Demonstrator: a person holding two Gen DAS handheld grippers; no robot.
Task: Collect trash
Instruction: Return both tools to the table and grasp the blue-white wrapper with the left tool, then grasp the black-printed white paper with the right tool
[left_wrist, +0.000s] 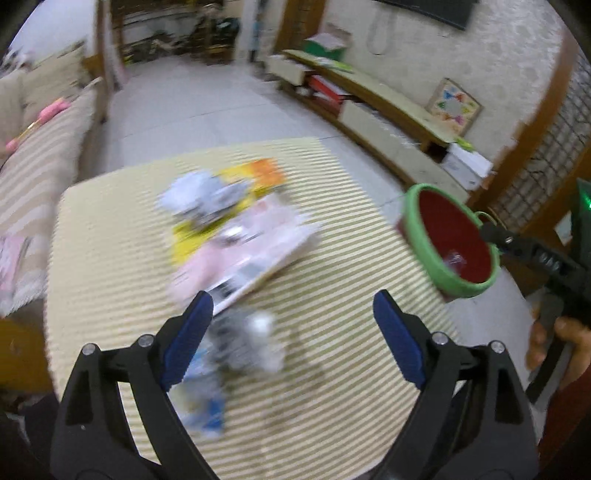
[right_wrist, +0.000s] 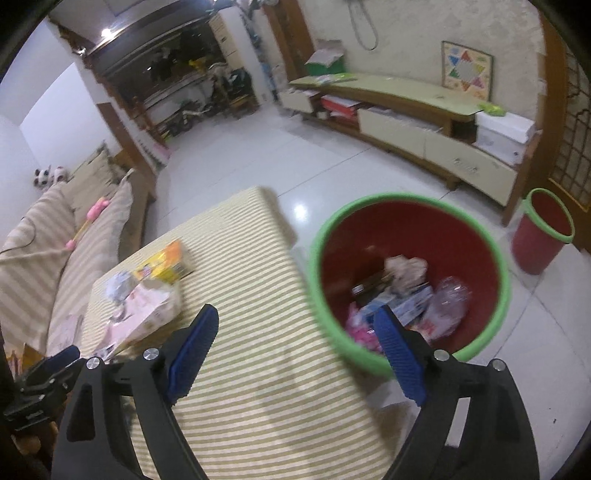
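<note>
While the striped sofa (right_wrist: 55, 236) sits off to my far left, my left tongs (left_wrist: 293, 314) hang over the bench (left_wrist: 332, 206) with its yellow-and-cream striped cloth, blue pads spread wide and nothing between them. The trash left to collect lies just ahead of them, blurred in the left wrist view: a crumpled grey-white paper wad (left_wrist: 251, 339) nearest the pads, a flat blue-and-white wrapper (left_wrist: 205, 402) under my left finger, then a pale pink flat carton (left_wrist: 243, 251), a yellow-and-orange packet (left_wrist: 258, 177) and a crumpled white tissue (left_wrist: 199, 195) farther on.

Moving right, my right tongs (right_wrist: 295, 332) are also spread wide and empty, straddling the bench edge and the round red bin with a green rim (right_wrist: 406, 199) standing on the floor close against the bench. It already holds paper, a blue box and clear plastic. A second red bin (right_wrist: 539, 232) stands well apart by the wall.

I reckon the next step is a pick from the pile. The risk is that the wad and the wrapper lie almost touching, so a wide closing could catch both loosely and drop one on the way. The pink carton is broad and flat; pinched at one edge it could swing or slip. A release short of the green rim would put trash on the floor.
</note>
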